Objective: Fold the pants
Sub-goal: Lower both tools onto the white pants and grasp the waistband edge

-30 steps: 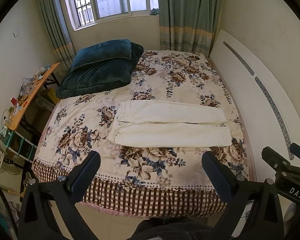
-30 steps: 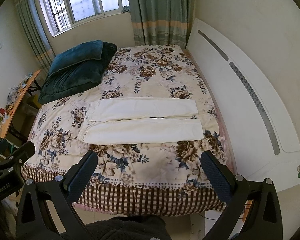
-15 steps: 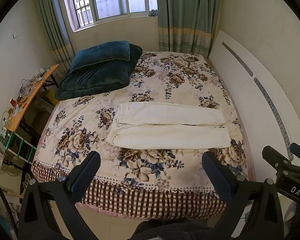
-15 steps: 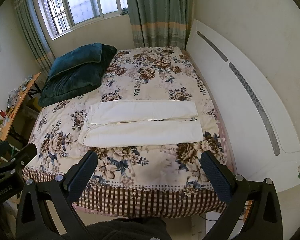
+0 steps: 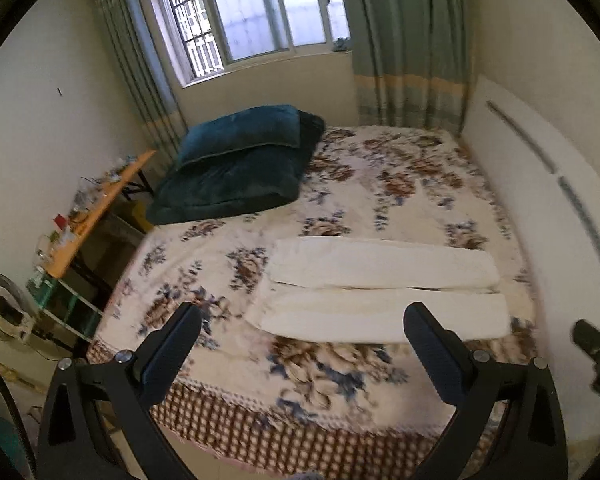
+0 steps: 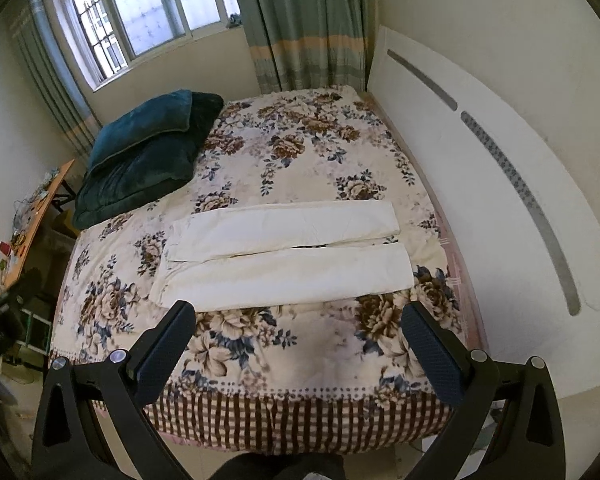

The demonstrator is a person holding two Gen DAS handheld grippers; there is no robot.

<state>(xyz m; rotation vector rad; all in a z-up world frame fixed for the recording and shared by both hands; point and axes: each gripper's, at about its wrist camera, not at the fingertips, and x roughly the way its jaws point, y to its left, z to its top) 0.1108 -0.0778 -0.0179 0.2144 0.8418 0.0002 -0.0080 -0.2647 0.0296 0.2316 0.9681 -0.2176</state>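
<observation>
Cream pants (image 5: 380, 288) lie flat on the floral bedspread (image 5: 400, 184), legs side by side pointing right, waist at the left. They also show in the right wrist view (image 6: 288, 256). My left gripper (image 5: 304, 344) is open and empty, held above the bed's near edge, in front of the pants. My right gripper (image 6: 296, 340) is open and empty, also short of the pants. The right gripper's tip shows at the right edge of the left wrist view (image 5: 596, 348).
Two dark teal pillows (image 6: 140, 152) lie at the bed's far left. A white headboard (image 6: 500, 200) runs along the right side. An orange side table (image 5: 92, 216) with clutter stands left of the bed. A window and green curtains (image 6: 308, 24) are behind.
Both grippers have moved forward and lower toward the bed, so the pants appear closer. The left view has swung left and is blurred. Jaws stay open.
</observation>
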